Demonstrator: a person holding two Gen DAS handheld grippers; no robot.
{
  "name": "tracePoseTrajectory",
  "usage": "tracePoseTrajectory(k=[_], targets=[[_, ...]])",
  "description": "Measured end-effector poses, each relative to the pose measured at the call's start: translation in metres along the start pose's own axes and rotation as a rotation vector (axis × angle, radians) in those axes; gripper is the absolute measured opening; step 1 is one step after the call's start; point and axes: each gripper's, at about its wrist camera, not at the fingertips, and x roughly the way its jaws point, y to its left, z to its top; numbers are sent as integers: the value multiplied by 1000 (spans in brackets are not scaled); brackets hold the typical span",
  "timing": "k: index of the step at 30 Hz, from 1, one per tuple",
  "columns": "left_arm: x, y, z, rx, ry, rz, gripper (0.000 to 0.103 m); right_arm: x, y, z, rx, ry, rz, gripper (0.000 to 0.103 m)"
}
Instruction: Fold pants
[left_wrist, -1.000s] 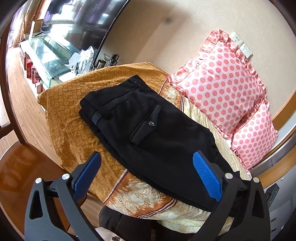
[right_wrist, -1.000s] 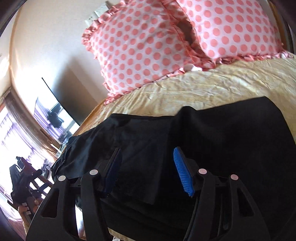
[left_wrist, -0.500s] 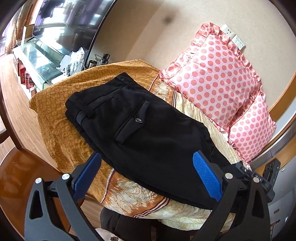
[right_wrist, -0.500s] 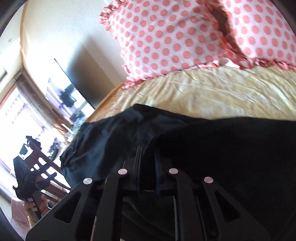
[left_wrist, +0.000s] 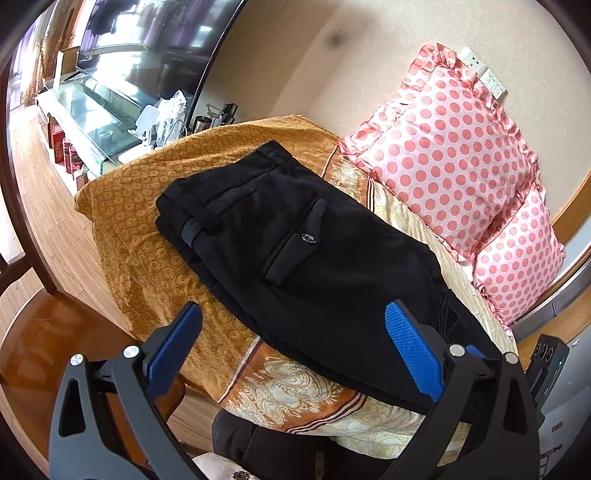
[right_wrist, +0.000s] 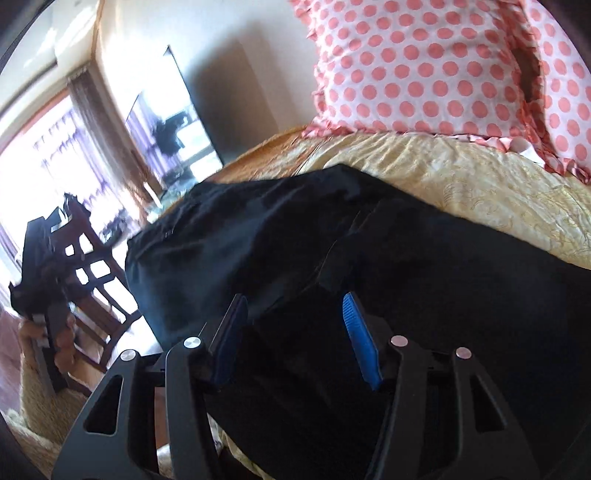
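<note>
From the left wrist, my left hand-held gripper (left_wrist: 293, 347) is spread wide and grips nothing, hovering above the near edge of the black pants (left_wrist: 317, 258) folded on the bed (left_wrist: 147, 236). From the right wrist, my right hand-held gripper (right_wrist: 293, 328) is parted and empty, angled low over the pants (right_wrist: 424, 295) just before the polka-dot pillows (right_wrist: 424, 70).

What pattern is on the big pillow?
Pink dots on pale pink pillow; clearest in the left wrist view.

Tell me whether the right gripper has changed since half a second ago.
Yes. The right gripper was shut on the pants; its fingers now stand open, with the fabric lying between them.
</note>
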Motion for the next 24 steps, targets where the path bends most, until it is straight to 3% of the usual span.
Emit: tracePoseTrajectory(k=[1,5,15,21,24], targets=[[1,1,0,-1,4,0,99,10,7,-8,-31,59,4,54],[5,9,4,-36,16,-27,99,11,30,-24,-154,32,-81,55],[23,46,32,-260,55,-133,98,7,23,-25,-113,17,-54,57],[35,65,44,-326,54,-123,97,6,24,-26,-112,12,-49,58],[37,73,48,-354,46,-163,97,7,23,-27,-111,10,-46,58]])
